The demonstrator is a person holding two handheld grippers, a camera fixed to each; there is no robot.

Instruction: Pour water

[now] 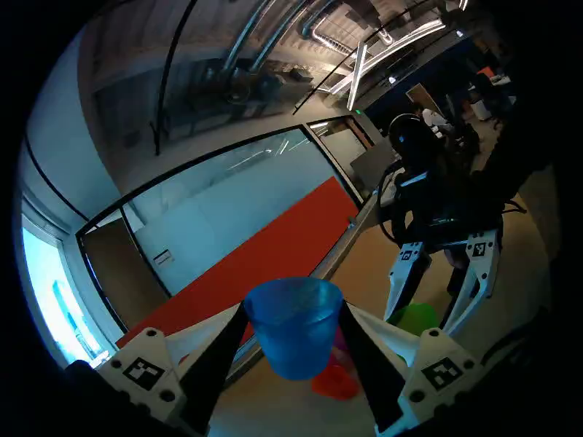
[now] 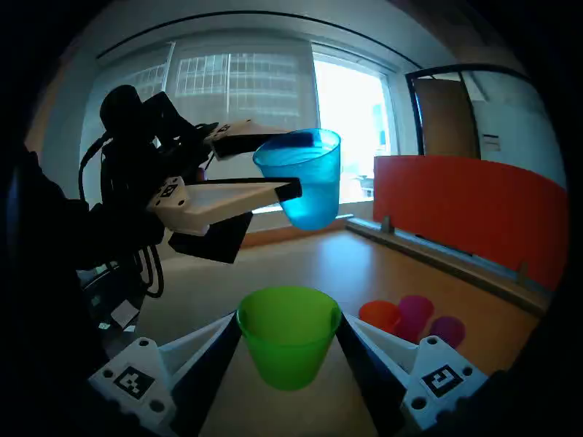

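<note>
Left tool, closed on the blue cup, holds it higher than and beyond the green cup, which the right tool grips on both sides. Tipping before the rims align would likely send the pour onto the desk. Blue cup seems to carry water, though its level is unclear; green cup looks empty.

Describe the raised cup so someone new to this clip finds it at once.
In the right gripper view, look to the bright window behind the wooden table. In front of it the left claw holds a blue cup aloft. Its colour and height set it apart from the green cup low in the right claw and the small cups on the table.
</note>
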